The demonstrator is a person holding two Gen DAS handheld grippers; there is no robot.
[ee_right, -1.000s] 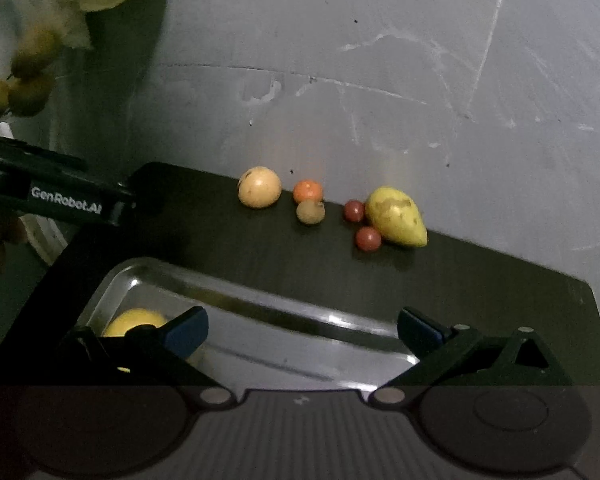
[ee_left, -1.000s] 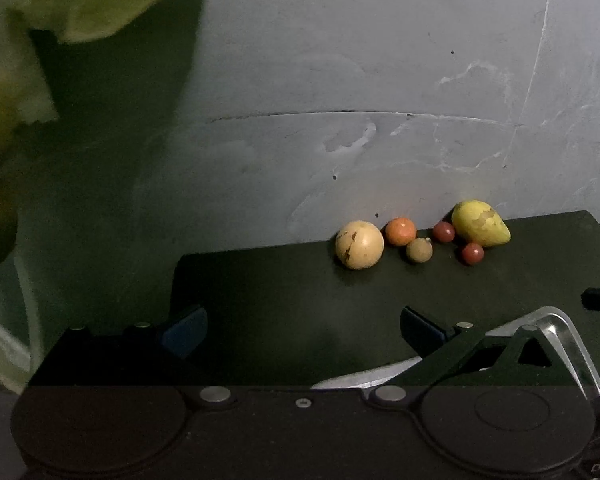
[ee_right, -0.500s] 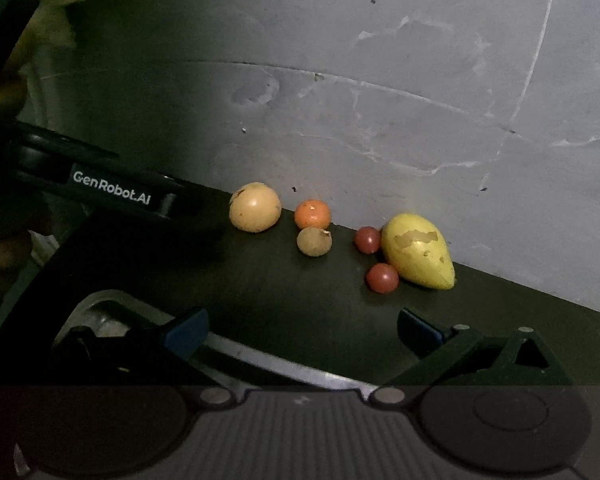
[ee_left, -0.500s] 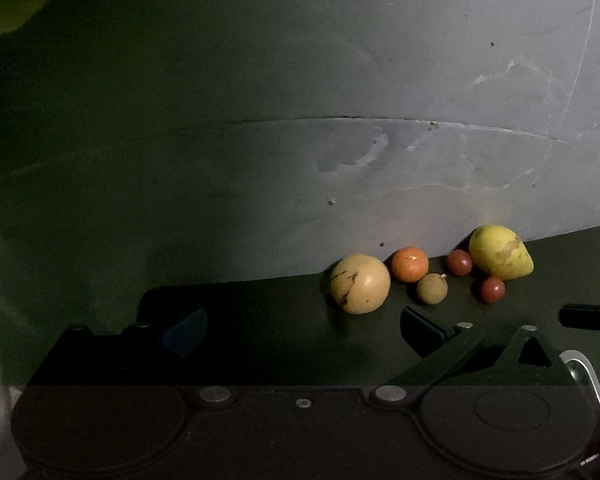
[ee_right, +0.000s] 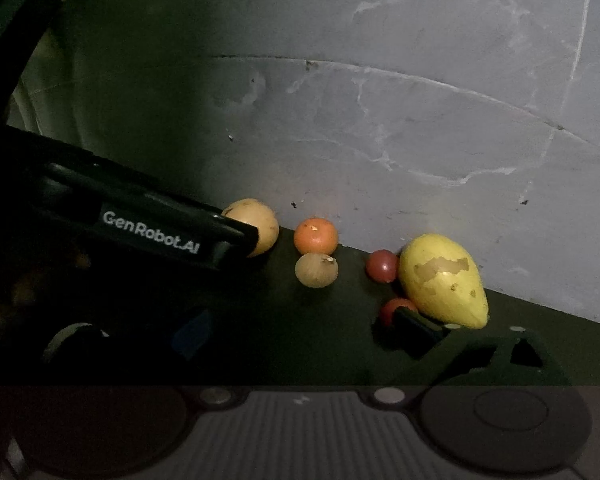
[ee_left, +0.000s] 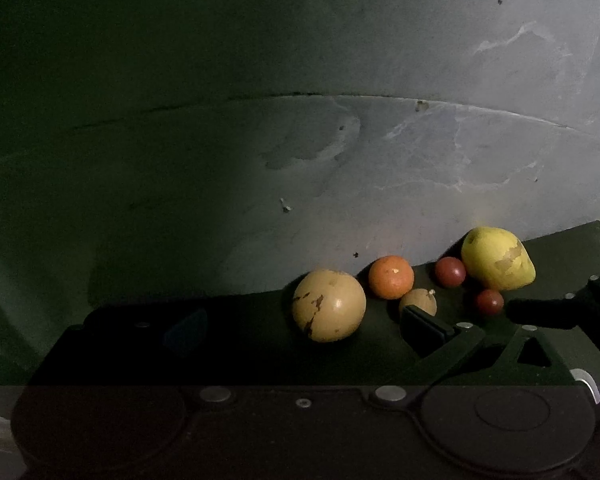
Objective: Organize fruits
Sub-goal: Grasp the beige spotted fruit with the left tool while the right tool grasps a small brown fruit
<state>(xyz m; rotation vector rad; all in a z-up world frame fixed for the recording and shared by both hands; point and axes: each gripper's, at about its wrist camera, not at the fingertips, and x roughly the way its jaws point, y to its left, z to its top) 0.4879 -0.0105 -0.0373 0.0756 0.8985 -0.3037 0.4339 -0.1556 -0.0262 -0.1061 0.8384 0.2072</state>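
Your left tongs (ee_left: 302, 326) stand wide and empty, the tan round fruit (ee_left: 329, 306) between the tips on the dark tabletop (ee_left: 240, 320). Centre on its widest part before closing, and keep the right tip off the small brown fruit (ee_left: 418, 300).

Your right tongs (ee_right: 300, 332), also wide and empty, face the yellow fruit (ee_right: 444, 280); the near red fruit (ee_right: 392, 308) sits by the right tip, so shift right before you close.

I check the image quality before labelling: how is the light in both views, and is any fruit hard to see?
Left wrist view: dim, left side in deep shadow, wall lit at right; fruits sharp. Right wrist view: also dark at left, where the left gripper partly covers the round tan fruit; the yellow fruit is well lit.
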